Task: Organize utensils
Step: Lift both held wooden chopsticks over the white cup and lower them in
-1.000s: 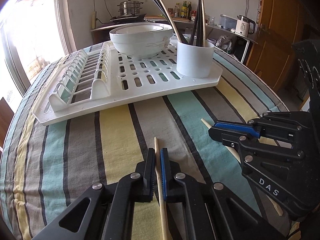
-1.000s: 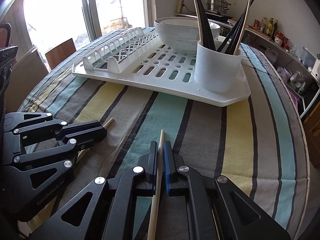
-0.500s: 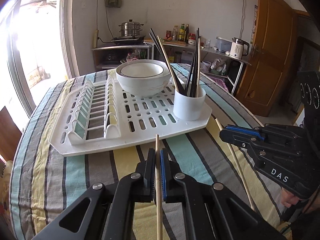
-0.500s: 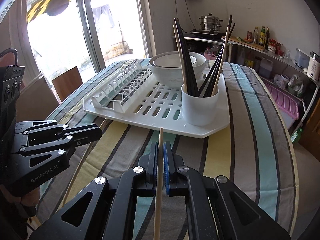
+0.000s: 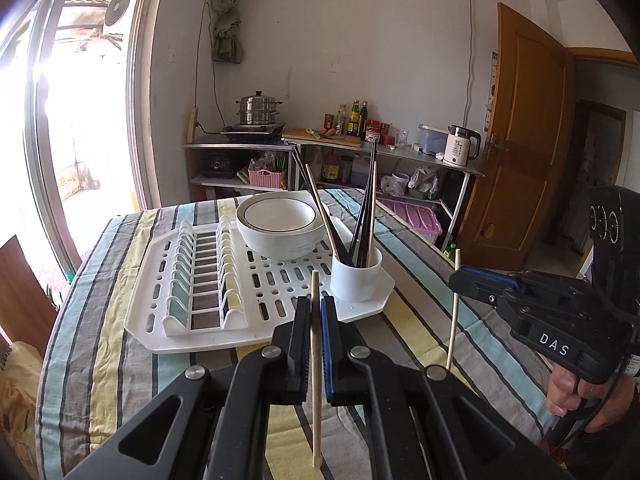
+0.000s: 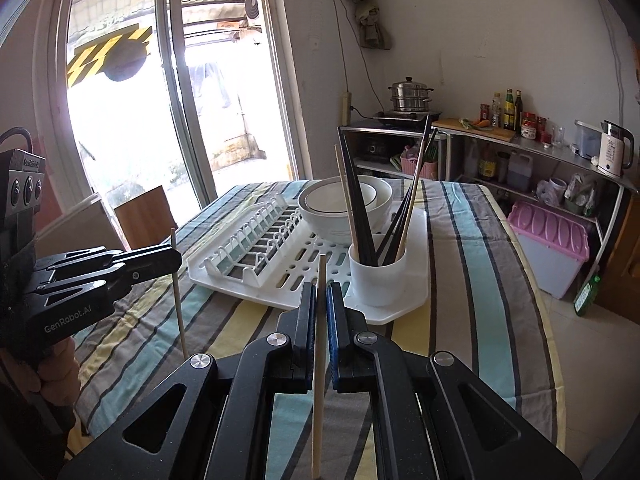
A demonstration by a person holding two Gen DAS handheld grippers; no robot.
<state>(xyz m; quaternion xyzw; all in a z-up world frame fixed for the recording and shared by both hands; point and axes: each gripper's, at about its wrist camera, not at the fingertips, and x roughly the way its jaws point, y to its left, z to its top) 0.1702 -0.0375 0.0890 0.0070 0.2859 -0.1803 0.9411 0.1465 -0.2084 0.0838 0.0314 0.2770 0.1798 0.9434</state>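
My left gripper (image 5: 316,306) is shut on a pale wooden chopstick (image 5: 316,420) that stands nearly upright, clear of the cloth. My right gripper (image 6: 321,294) is likewise shut on a second wooden chopstick (image 6: 318,400). Each one shows in the other's view: the right gripper (image 5: 460,276) with its chopstick (image 5: 452,320), and the left gripper (image 6: 174,258) with its chopstick (image 6: 179,308). Ahead of both, a white cup (image 5: 356,280) (image 6: 378,280) holding several dark and wooden chopsticks stands on the near right corner of a white drying rack (image 5: 208,332) (image 6: 248,276).
A white bowl (image 5: 280,236) (image 6: 340,220) sits on the rack behind the cup. The striped tablecloth (image 5: 120,360) covers a round table. A wooden chair (image 6: 140,216) stands by the window; shelves with a kettle (image 5: 460,146) and a pink bin (image 6: 550,240) lie beyond.
Both grippers have risen with their chopsticks, which came off the tablecloth and now hang nearly upright. The rack and cup appear farther and lower in both views.
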